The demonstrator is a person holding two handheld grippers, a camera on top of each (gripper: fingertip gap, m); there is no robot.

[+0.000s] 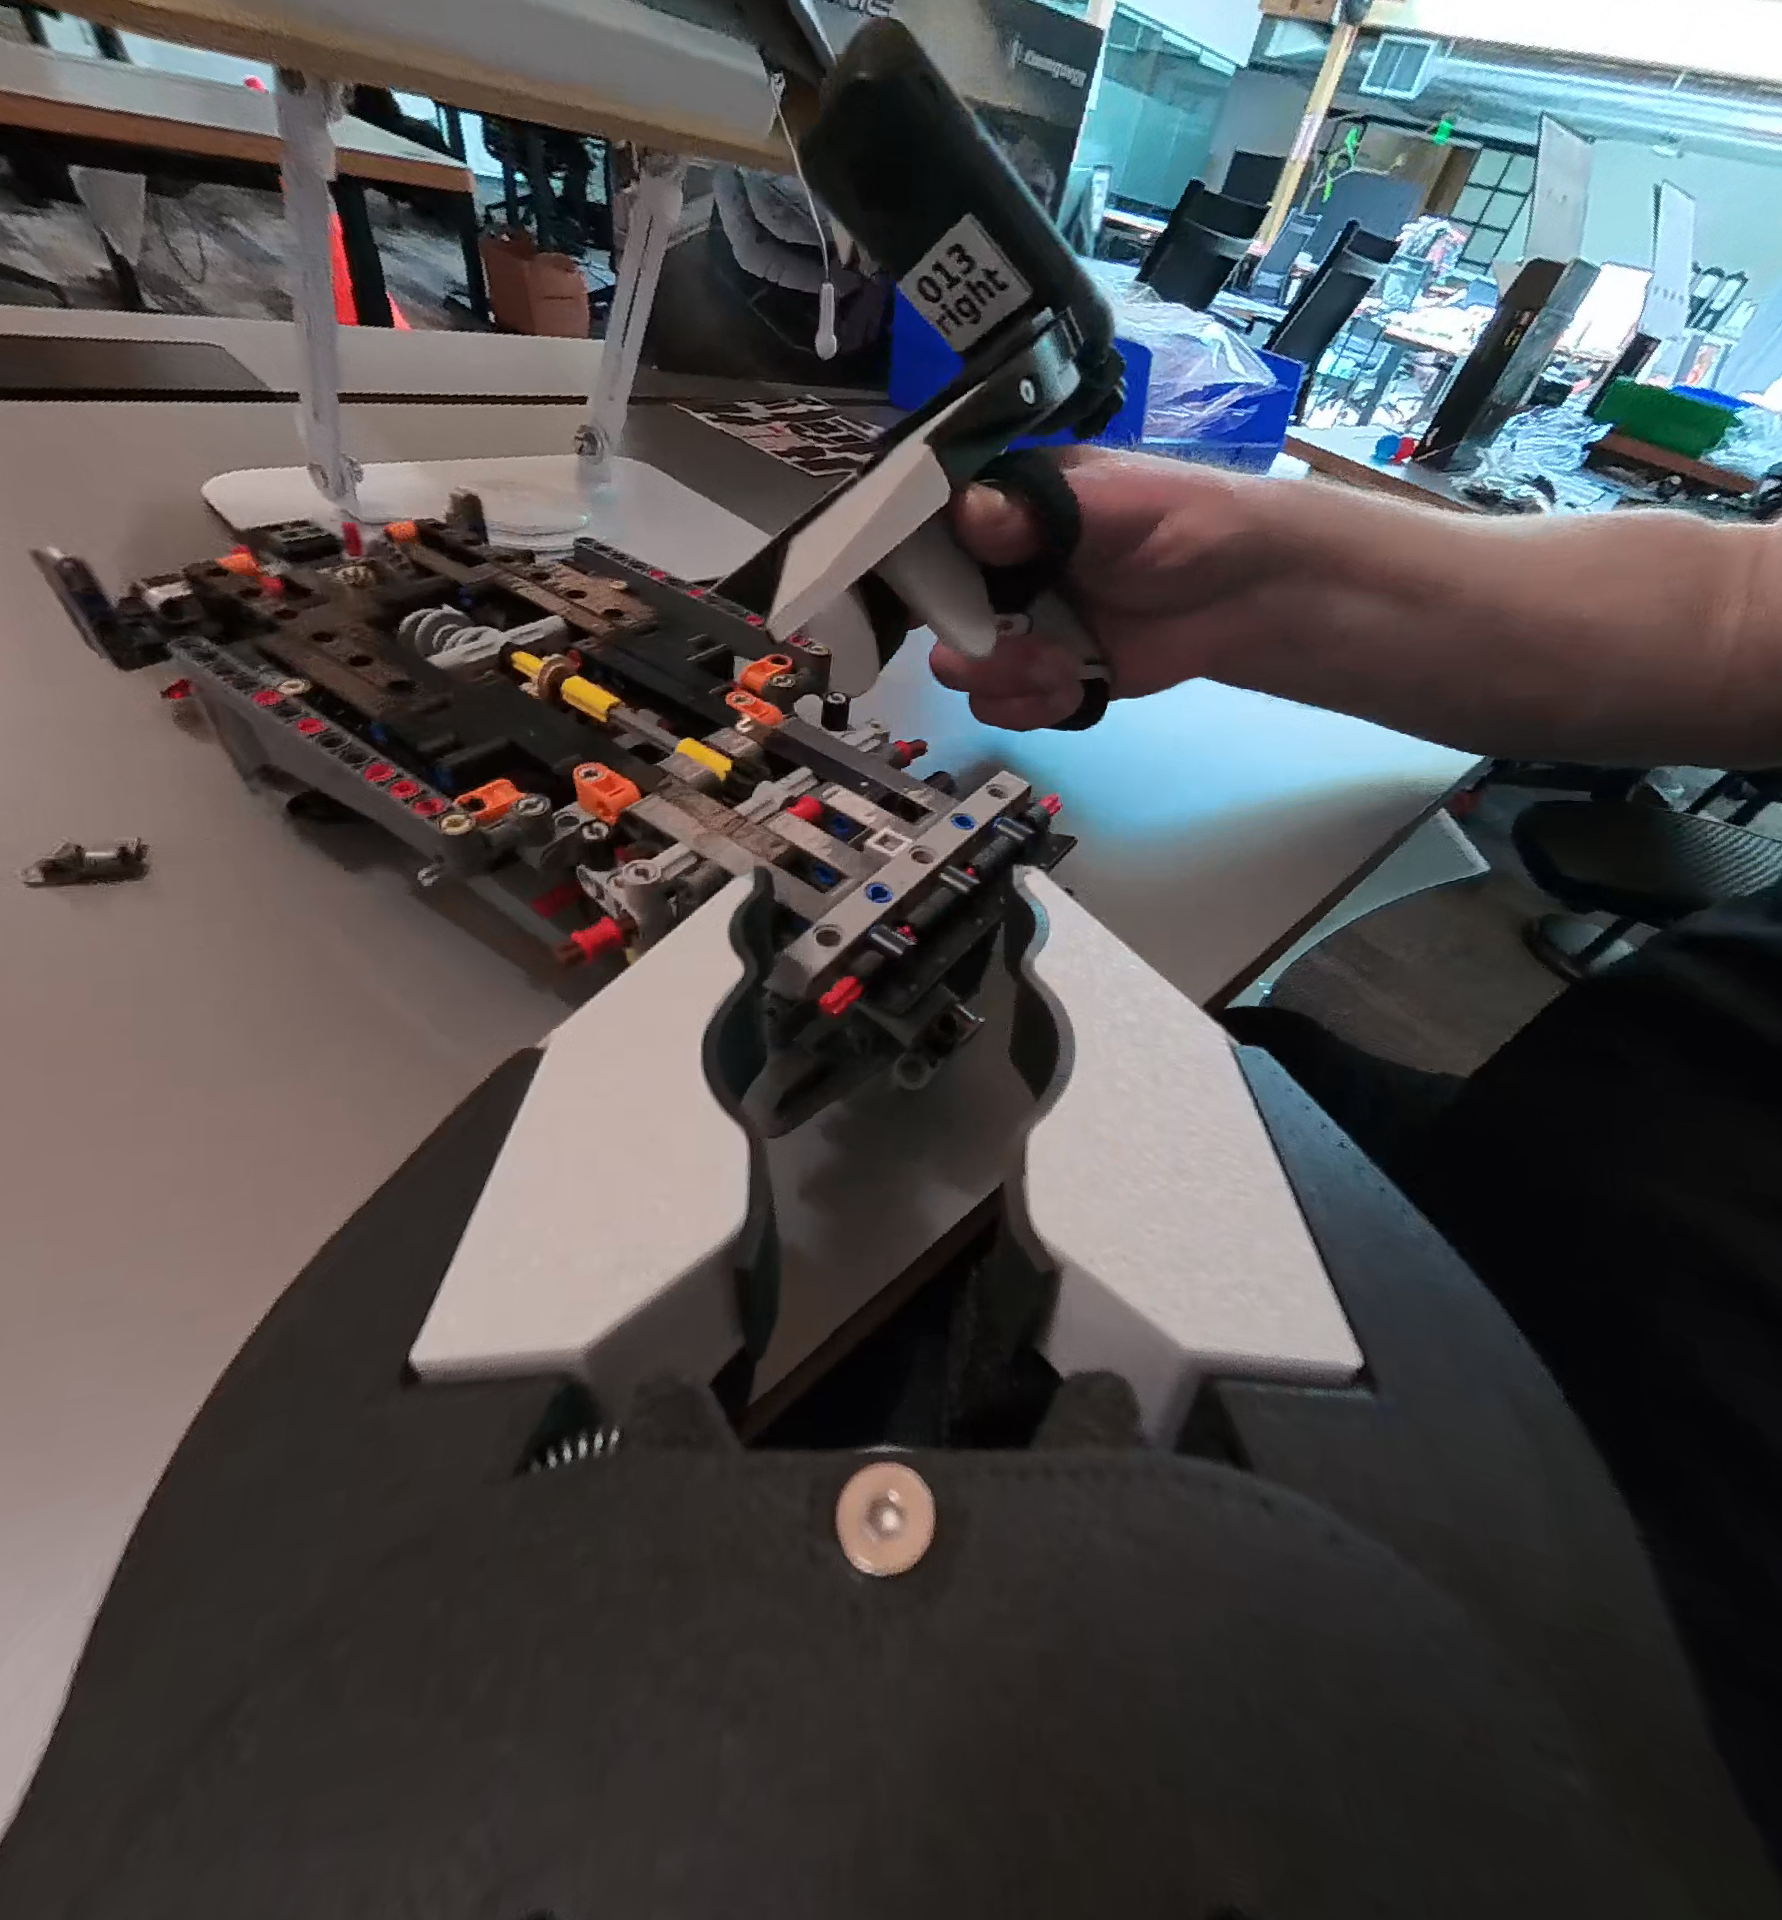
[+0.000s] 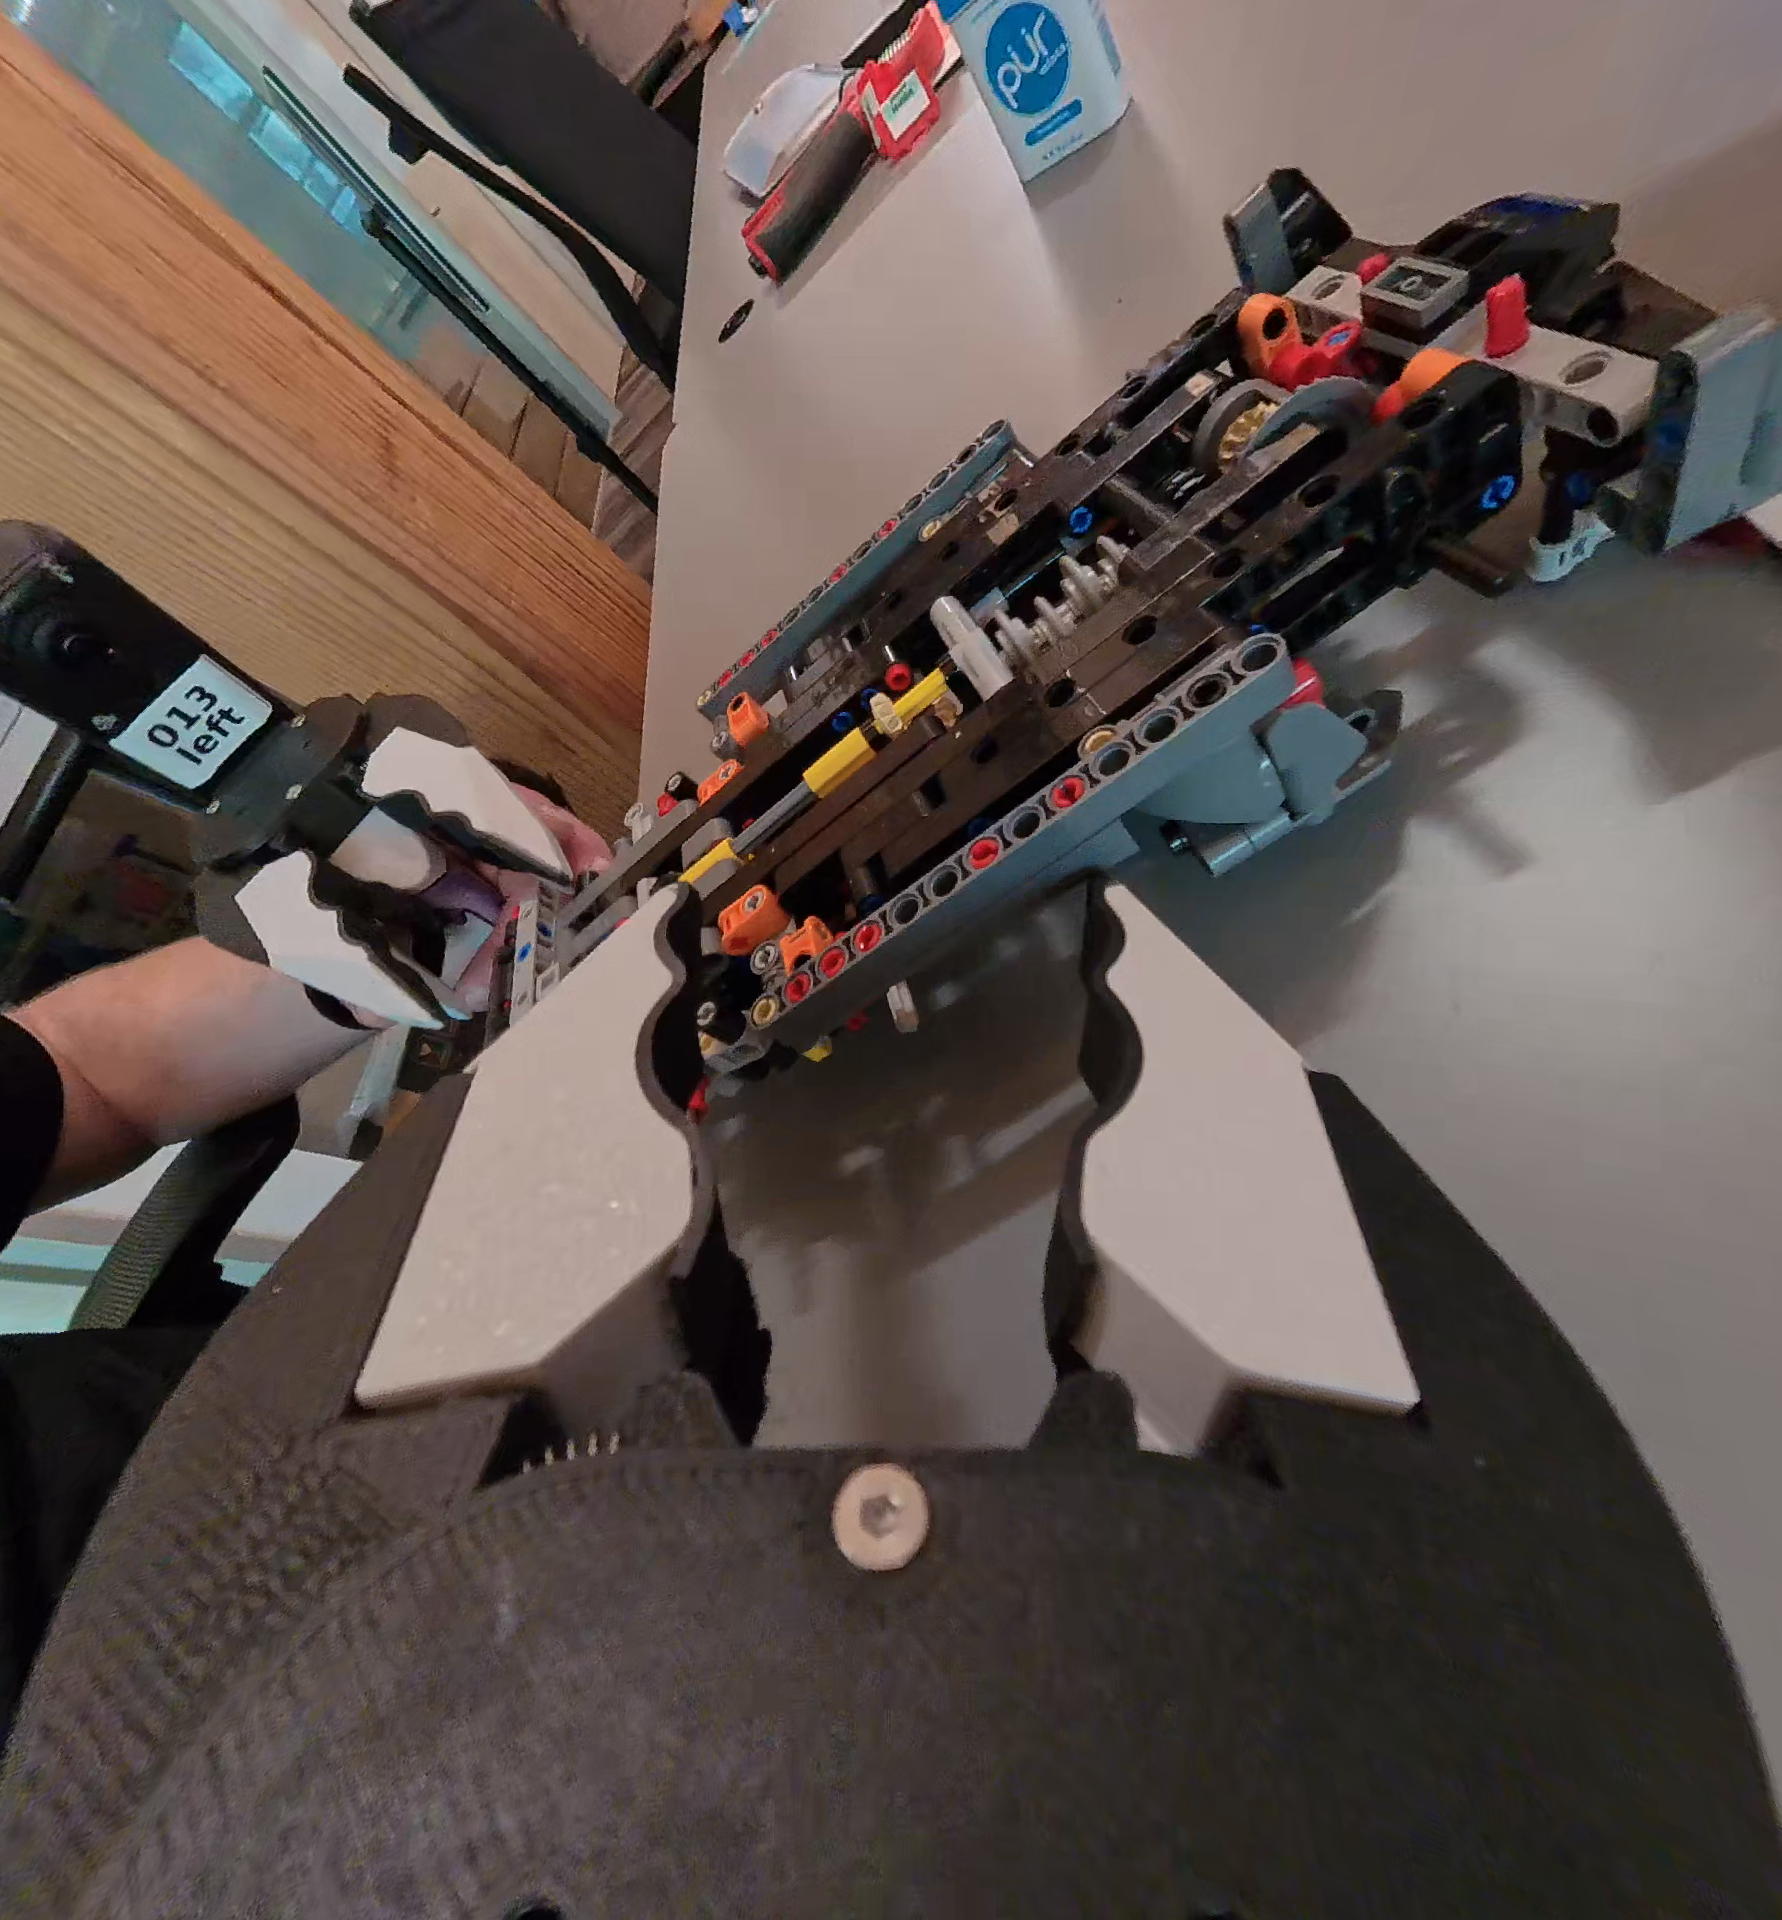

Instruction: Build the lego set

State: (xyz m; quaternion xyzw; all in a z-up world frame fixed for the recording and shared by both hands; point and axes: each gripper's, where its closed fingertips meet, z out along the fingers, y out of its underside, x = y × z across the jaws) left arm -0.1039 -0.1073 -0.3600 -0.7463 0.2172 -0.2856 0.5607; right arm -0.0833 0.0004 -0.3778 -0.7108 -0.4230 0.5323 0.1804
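Left gripper (image 1: 882, 971) clamps the long black-and-grey lego chassis (image 1: 513, 707); only the right view shows the right gripper (image 2: 892, 951) spread wide.

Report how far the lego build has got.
Done: a long chassis with beams, gears and a yellow-sleeved axle stands on the table. In hand: left tongs grip its near end; right tongs are open at its side. Left: loose pieces remain unattached.
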